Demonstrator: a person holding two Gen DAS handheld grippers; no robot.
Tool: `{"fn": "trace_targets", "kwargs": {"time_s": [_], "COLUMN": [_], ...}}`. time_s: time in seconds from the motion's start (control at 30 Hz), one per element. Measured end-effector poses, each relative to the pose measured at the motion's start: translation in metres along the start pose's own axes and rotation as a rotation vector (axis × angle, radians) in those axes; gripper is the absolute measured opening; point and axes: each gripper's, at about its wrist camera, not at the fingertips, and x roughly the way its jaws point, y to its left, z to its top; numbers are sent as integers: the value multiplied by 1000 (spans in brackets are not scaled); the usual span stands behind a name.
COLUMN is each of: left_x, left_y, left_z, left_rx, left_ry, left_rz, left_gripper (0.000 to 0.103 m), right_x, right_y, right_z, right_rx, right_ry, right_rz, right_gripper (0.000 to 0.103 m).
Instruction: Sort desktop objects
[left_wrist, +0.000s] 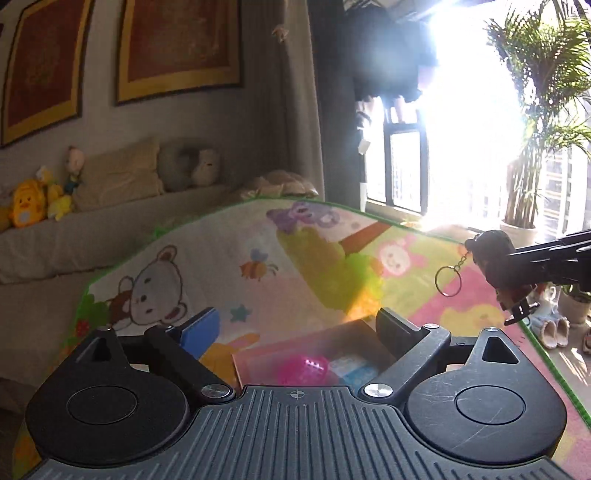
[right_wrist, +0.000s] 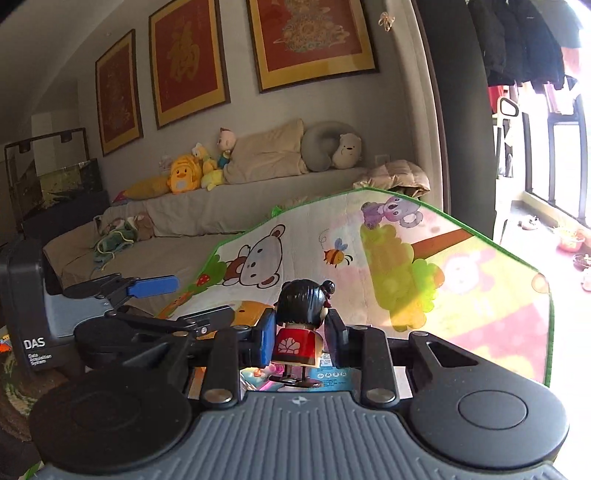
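Observation:
A small doll keychain (right_wrist: 299, 325) with black hair and a red dress stands upright between the pads of my right gripper (right_wrist: 300, 334), which is shut on it. In the left wrist view the same doll (left_wrist: 495, 266) hangs at the right edge in the right gripper's fingers (left_wrist: 546, 258), its metal ring (left_wrist: 448, 280) dangling. My left gripper (left_wrist: 295, 328) is open with nothing between its fingers. Beneath it lies a cardboard box (left_wrist: 343, 332) holding a pink ball (left_wrist: 303, 371) and a blue-white packet (left_wrist: 351, 369). The left gripper's blue-padded fingers (right_wrist: 155, 287) show at the left of the right wrist view.
A cartoon play mat (left_wrist: 258, 240) covers the table, its green-trimmed edge running along the far and right sides. Beyond it is a sofa (right_wrist: 221, 206) with plush toys. A potted palm (left_wrist: 524, 184) and slippers (left_wrist: 554, 328) are by the bright window.

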Motion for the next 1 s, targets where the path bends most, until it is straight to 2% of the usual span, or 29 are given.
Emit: {"fn": "trace_targets", "kwargs": {"time_s": [0.1, 0.27, 0.43, 0.53, 0.63, 0.67, 0.77, 0.87, 0.9, 1.0], "left_x": [-13, -17, -20, -20, -21, -22, -25, -28, -29, -30], "left_y": [12, 27, 53, 74, 92, 96, 103, 108, 109, 112], "left_z": [-35, -96, -142, -156, -162, -164, -168, -173, -173, -174], "left_rx": [3, -5, -49, -87, -127, -143, -165, -197, -209, -234], "left_ry": [65, 234, 337, 349, 343, 341, 334, 333, 322, 318], "left_rz": [-11, 6, 84, 160, 215, 217, 207, 184, 182, 169], "left_gripper": [97, 99, 101, 102, 102, 102, 102, 103, 103, 103], "right_x": [24, 76, 112, 121, 133, 140, 168, 208, 222, 262], "right_y": [-2, -3, -2, 12, 38, 52, 95, 136, 149, 181], "right_z": [-3, -18, -32, -32, -31, -30, -31, -37, -42, -57], "right_rx": [13, 43, 72, 45, -11, -41, -142, -231, -271, -375], "right_ry": [46, 154, 250, 269, 284, 292, 335, 400, 423, 459], "right_rz": [0, -18, -43, -42, -18, -1, 66, 118, 121, 83], "right_gripper": [28, 28, 33, 34, 45, 48, 49, 56, 59, 59]}}
